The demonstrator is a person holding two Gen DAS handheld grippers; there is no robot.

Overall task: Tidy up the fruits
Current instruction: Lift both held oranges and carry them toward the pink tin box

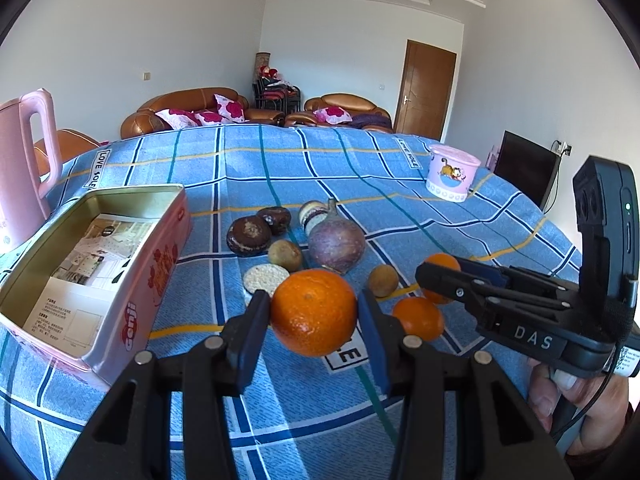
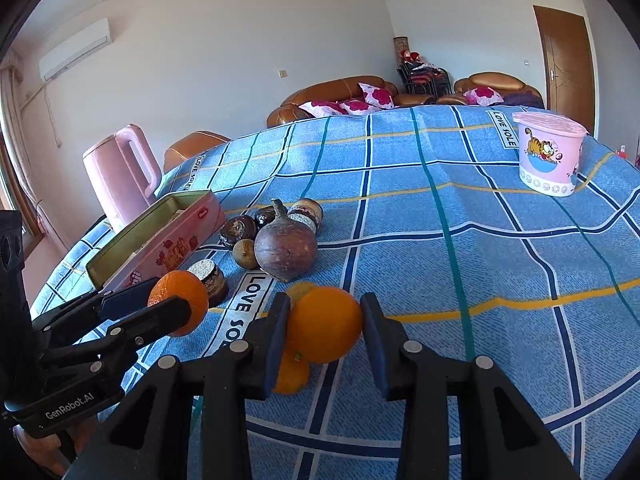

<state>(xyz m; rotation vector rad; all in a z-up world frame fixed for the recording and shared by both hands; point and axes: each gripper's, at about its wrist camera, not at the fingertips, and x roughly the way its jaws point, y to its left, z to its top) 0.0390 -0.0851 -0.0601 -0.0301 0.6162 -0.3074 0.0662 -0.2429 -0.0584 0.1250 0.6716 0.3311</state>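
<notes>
Left gripper [image 1: 314, 312]: clamping a large orange [image 1: 314, 312] between both pads, lifting it clear of the blue checked cloth [image 1: 420, 208].
Right gripper [image 2: 325, 326]: gripping a second orange [image 2: 325, 326], raised.
Remaining fruit: a third orange [image 1: 418, 318] lying beside them.
Pink tin [image 1: 152, 276]: sitting open at left.

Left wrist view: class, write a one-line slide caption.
Left gripper fingers clamp an orange beside the open pink tin; right gripper holds another.
</notes>
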